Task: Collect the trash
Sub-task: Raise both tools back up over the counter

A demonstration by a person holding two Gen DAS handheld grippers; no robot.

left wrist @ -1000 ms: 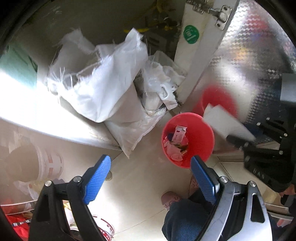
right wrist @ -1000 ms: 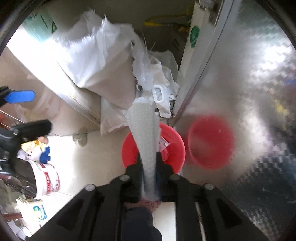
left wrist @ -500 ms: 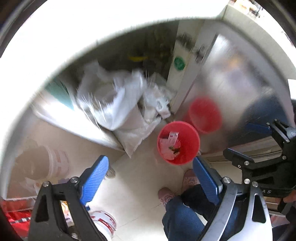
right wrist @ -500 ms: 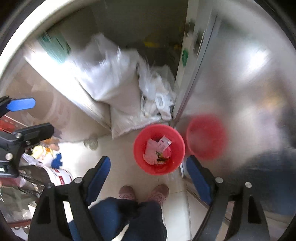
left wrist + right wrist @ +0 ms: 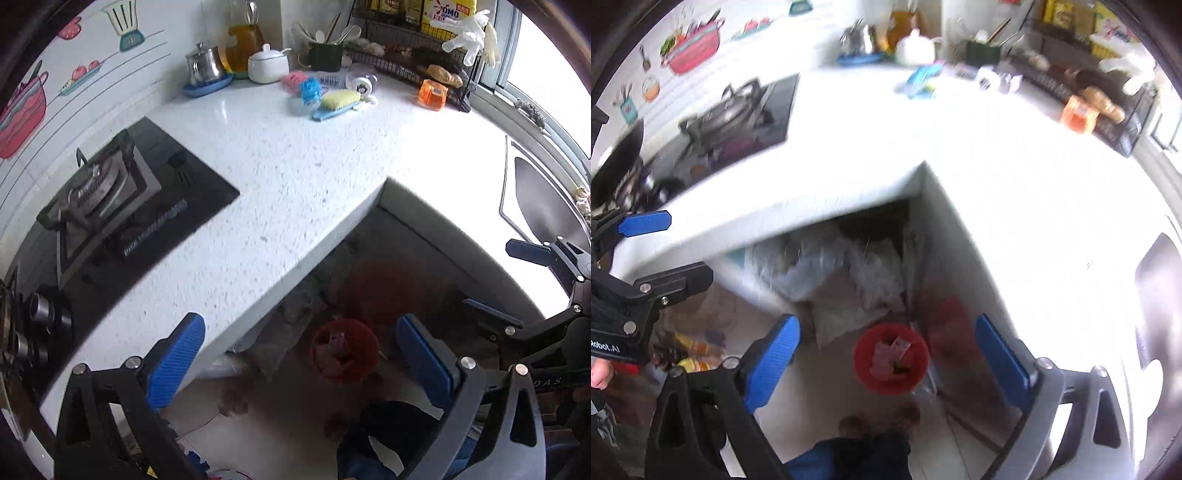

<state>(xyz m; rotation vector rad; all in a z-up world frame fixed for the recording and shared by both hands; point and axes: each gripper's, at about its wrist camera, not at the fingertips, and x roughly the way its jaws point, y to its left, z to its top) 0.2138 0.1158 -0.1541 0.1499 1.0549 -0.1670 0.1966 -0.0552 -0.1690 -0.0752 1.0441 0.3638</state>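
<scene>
A red bin (image 5: pixel 343 350) stands on the floor under the counter corner, far below both grippers, with crumpled wrappers (image 5: pixel 888 356) inside it. My left gripper (image 5: pixel 299 332) hangs high above the bin. Its blue-padded jaws are opening wide and nothing is between them. My right gripper (image 5: pixel 886 326) is at about the same height over the bin (image 5: pixel 891 358). Its jaws are also opening and hold nothing. Each gripper shows at the edge of the other's view: the right gripper (image 5: pixel 513 284) and the left gripper (image 5: pixel 661 251).
A white speckled countertop (image 5: pixel 295 166) wraps the corner, with a gas stove (image 5: pixel 110 199) at the left and a steel sink (image 5: pixel 543 199) at the right. Jars, a scrub brush (image 5: pixel 338 101) and a dish rack line its back. White sacks (image 5: pixel 842 280) lie under it. A person's legs (image 5: pixel 864 454) stand by the bin.
Both grippers have risen from just above the bin to above counter height. The right gripper, shut on a white padded sheet a second ago, has let it go and stands open.
</scene>
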